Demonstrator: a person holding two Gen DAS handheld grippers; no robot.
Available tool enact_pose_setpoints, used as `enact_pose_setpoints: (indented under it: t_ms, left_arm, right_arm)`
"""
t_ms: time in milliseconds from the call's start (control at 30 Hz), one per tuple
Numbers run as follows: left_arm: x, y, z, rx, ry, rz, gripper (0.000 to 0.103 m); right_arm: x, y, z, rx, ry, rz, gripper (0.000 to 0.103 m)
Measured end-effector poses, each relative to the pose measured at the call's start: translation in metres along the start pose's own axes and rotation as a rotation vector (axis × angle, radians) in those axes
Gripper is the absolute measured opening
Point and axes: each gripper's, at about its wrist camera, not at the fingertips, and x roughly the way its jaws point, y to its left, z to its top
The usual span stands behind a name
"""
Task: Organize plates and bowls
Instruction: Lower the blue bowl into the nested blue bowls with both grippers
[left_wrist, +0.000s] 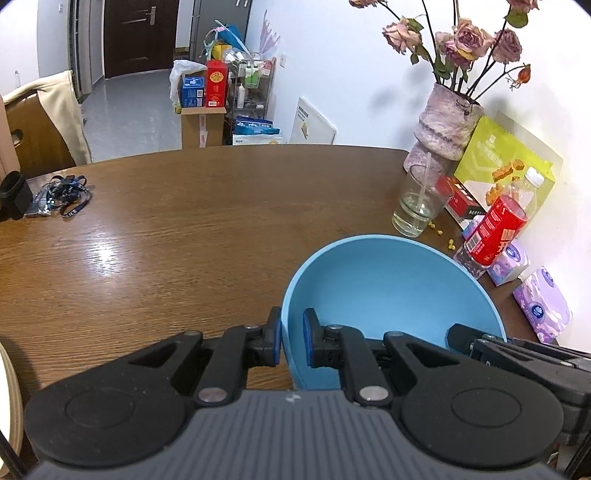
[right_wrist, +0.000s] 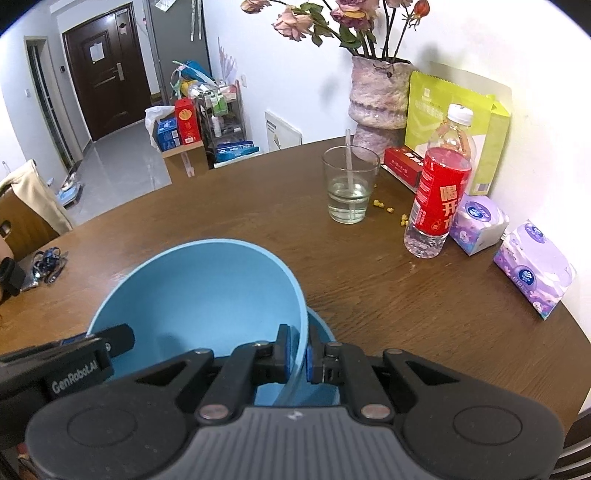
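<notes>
both the left claw (left_wrist: 291, 341) and right claw (right_wrist: 298, 354) pinch opposite rim walls of the blue bowl (right_wrist: 199, 295) (a second bowl (right_wrist: 325, 339) beneath).

**Desk: surface contents**

Round wooden desk (right_wrist: 258, 206). Ahead-right of the hand-held gripper (right_wrist: 297, 354): glass (right_wrist: 349, 184), red-labelled bottle (right_wrist: 441, 192), vase (right_wrist: 378, 99), red box (right_wrist: 402, 162), green bag (right_wrist: 458, 122), two tissue packs (right_wrist: 480, 229). Far left: blue lanyard (right_wrist: 48, 260).
</notes>
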Motion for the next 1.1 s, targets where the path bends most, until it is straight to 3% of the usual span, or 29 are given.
enact_pose_setpoints:
  t_ms: [533,1100]
  left_arm:
    - [0.023,-0.026,-0.016,0.076,0.006,0.008,0.012]
    - [0.036,-0.023,-0.03,0.096,0.024,0.061,0.012]
  right_arm:
    - [0.019,-0.018,-0.009,-0.065,0.008,-0.051,0.008]
    - [0.033,-0.007,-0.021,-0.178,0.001,-0.047,0.008]
